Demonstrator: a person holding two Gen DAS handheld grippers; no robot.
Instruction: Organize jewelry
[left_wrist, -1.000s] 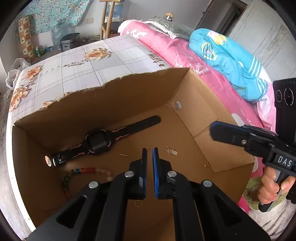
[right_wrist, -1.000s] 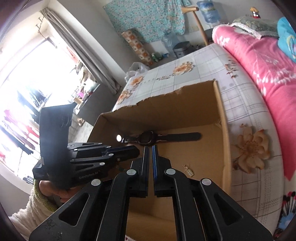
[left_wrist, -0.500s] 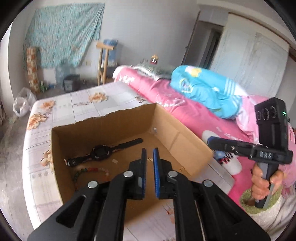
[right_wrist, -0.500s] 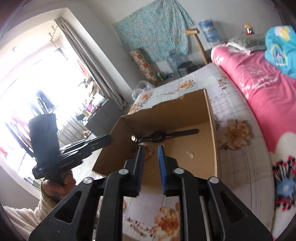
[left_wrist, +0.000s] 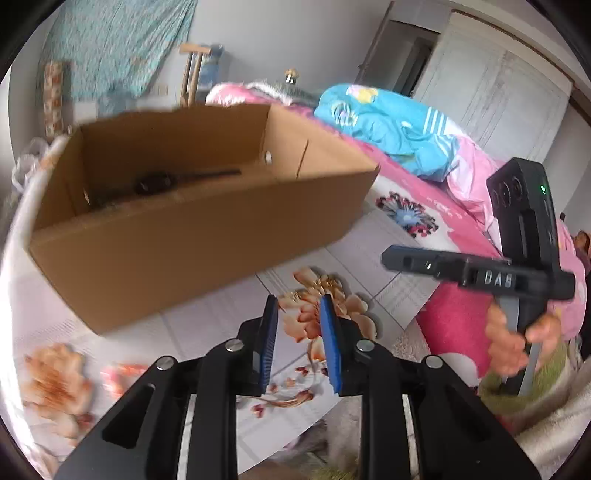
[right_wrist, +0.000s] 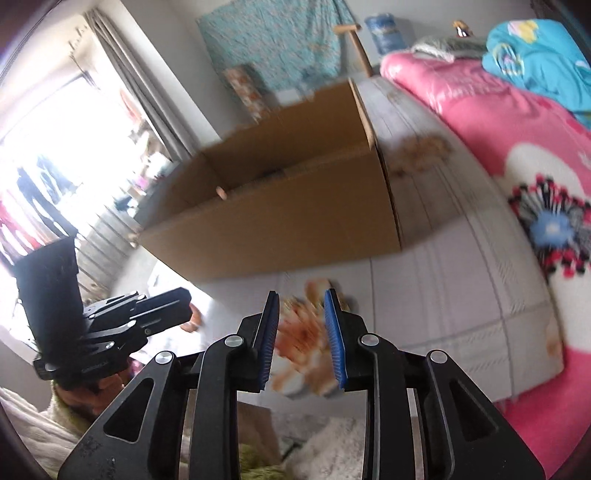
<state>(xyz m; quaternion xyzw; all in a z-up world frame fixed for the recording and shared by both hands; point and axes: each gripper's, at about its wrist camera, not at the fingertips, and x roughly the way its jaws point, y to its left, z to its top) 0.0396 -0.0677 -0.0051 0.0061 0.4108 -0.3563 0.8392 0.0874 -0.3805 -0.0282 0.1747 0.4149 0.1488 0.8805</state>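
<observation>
Now both hand-held grippers (left_wrist: 297, 300) (right_wrist: 302, 293) gape empty before the cardboard box (left_wrist: 192, 236).

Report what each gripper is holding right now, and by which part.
Nothing is held. The left gripper and right gripper have just been opening, with only the floral tabletop showing between their blue pads.

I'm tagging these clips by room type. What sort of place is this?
Most likely a bedroom: a bed with a pink quilt and blue bedding, plus wardrobe-like doors behind.
</observation>
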